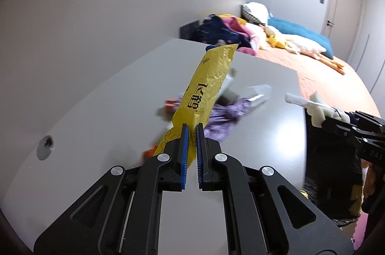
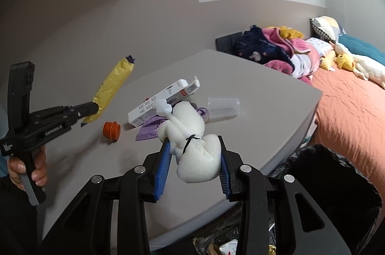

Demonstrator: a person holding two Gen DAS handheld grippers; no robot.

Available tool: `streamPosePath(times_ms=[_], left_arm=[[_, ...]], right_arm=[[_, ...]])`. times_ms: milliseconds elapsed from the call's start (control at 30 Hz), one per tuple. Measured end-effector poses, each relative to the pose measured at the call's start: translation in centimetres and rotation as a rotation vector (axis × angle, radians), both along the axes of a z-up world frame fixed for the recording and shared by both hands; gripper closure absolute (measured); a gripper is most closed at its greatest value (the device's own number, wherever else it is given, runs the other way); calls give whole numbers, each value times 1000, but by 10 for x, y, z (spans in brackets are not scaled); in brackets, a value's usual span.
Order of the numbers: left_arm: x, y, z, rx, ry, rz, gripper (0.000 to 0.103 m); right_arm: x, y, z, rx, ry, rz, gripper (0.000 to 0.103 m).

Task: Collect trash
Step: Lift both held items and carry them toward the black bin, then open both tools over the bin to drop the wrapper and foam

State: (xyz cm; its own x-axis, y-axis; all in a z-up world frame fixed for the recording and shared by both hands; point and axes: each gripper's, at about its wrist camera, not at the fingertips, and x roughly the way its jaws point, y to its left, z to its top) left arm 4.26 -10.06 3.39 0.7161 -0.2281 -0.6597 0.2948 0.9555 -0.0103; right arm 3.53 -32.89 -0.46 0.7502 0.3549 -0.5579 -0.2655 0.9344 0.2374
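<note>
A long, crinkled yellow wrapper (image 1: 207, 86) with black printed characters and a dark blue sealed end is pinched near its lower end between the pressed-together blue ridged pads of the left tool (image 1: 191, 132), which holds it raised above the grey tabletop (image 1: 101, 115). The right tool (image 2: 195, 154) grips a lump of white, porous foam (image 2: 192, 146), soft and rounded, with a stiff white plastic stem bound to it by a thin black tie; its pads squeeze the foam's sides and the piece is lifted clear of the tabletop. A hand (image 2: 26, 171) grips the handle of the left tool in the right wrist view. More litter lies in a loose cluster near the middle of the smooth, matte tabletop: a flat white carton (image 2: 163, 101) with small printed icons and an open flap, a crumpled purple wrapper (image 2: 149, 127) partly under it, a clear plastic cup (image 2: 223, 108) on its side, and just apart to the left a ribbed orange stopper (image 2: 111, 130). A round cable port (image 1: 45, 146) is set into the tabletop near its left edge. A black bag (image 2: 336, 178) with a wide mouth hangs open beside the tabletop's right edge. Beyond stands a bed (image 2: 349, 110) with an orange quilted cover, heaped with bright clothes, pillows and plush toys, against plain pale walls and a closed door (image 1: 346, 5).
</note>
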Motion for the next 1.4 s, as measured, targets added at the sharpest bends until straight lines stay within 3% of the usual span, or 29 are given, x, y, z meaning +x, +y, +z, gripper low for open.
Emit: streamPosePath(times_ms=[867,1400], left_arm=[[-34,-127,0,-53,1,-253,98],[-53,-199,-16,-45,64,-413,98]], right_arm=[[-76,-97,24,14,-76,-200,64],[-102,-149,27,18,-83,-322,61]])
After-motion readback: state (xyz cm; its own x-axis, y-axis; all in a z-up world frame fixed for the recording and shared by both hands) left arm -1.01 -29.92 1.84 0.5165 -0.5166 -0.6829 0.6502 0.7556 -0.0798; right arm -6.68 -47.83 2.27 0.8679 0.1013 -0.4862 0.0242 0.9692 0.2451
